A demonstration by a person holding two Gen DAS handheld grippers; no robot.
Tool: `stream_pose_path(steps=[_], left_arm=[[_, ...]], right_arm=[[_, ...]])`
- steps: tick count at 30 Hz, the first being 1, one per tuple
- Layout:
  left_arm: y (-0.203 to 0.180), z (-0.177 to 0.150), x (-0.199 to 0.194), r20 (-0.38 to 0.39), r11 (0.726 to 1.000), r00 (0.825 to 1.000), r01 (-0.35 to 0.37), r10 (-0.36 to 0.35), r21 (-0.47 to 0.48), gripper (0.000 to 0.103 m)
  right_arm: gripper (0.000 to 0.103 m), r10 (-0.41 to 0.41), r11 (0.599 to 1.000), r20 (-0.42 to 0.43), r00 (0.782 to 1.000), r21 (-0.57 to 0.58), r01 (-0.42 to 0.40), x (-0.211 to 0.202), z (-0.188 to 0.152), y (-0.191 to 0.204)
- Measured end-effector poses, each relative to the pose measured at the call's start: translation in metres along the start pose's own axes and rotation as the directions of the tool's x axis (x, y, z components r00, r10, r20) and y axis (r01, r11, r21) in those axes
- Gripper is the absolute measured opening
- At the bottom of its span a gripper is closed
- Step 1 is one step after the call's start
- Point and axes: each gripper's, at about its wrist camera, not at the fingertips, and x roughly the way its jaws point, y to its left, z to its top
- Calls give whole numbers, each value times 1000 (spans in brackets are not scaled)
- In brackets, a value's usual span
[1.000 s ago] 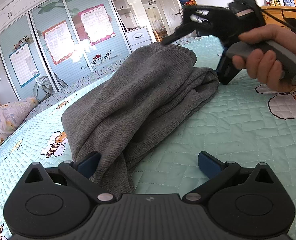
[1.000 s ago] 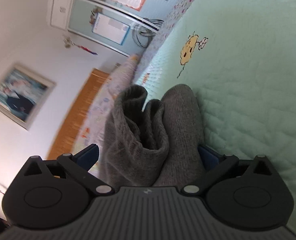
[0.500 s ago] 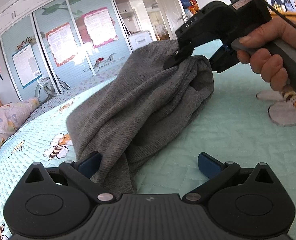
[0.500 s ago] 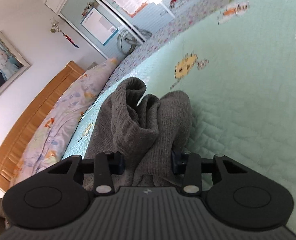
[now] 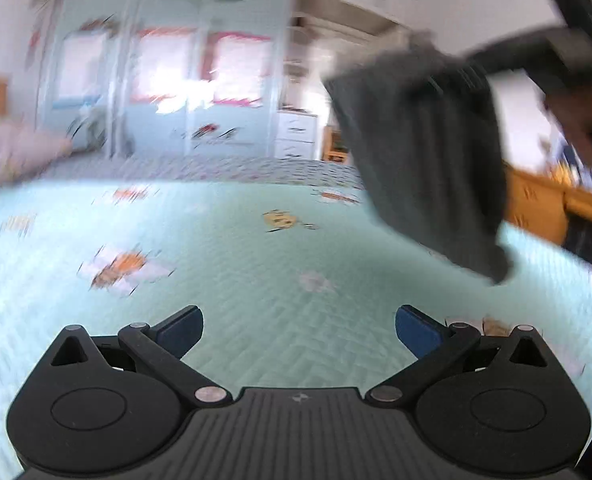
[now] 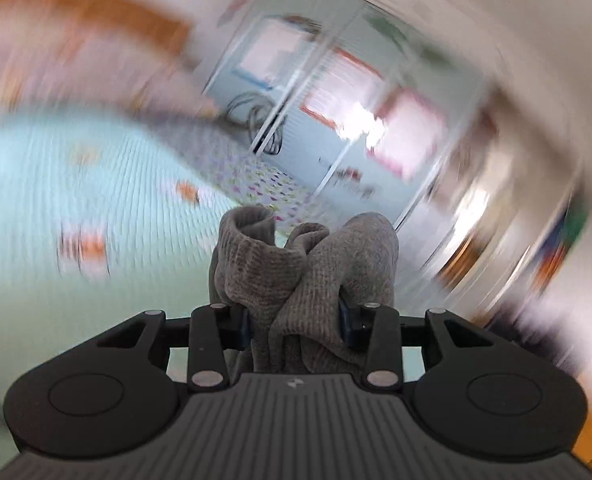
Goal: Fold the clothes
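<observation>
Right claw (image 6: 294,322): clenched on the grey sweater (image 6: 304,268), with a bunched fold of the knit pressed between both pads. Its jaws have just been closing, and the sweater is between them. In the left wrist view the right claw (image 5: 456,80) appears at upper right, blurred, with the sweater (image 5: 424,160) hanging from it clear of the bed (image 5: 256,264). A hand (image 5: 580,120) grips the claw's handle, though blur hides its detail.

Left claw (image 5: 299,326): released. Both blue pads stand wide apart with nothing between them, only the green quilted bedcover showing in the gap. This claw sits low over the bed, well apart from the sweater.

Beyond the bed, a wardrobe (image 5: 168,80) with pale sliding doors stands against the far wall. Both views are motion-blurred.
</observation>
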Motion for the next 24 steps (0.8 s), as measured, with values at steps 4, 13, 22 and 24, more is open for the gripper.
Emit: stream_pose_path(steps=[4,13,22,24], left_arm=[[56,-17,-15,-58,979,996,-83,74,-183,102],[114,-42,-57,-101,954,990,-127,103,-273,102],[60,0,-44,13,986,997,71,-70,-148,102],[45,13,-38,23,985,991,132,-131,-108,102]], right_arm=[[49,-49,938,-23,999,-344,38,11,-26,137],[60,47,967,-54,997,-249,-59,-15,-67,219],[82,85,996,64,994,-17,-84,-73,-84,145],[77,125,975,6,992,186,-124,-60,-99,107]])
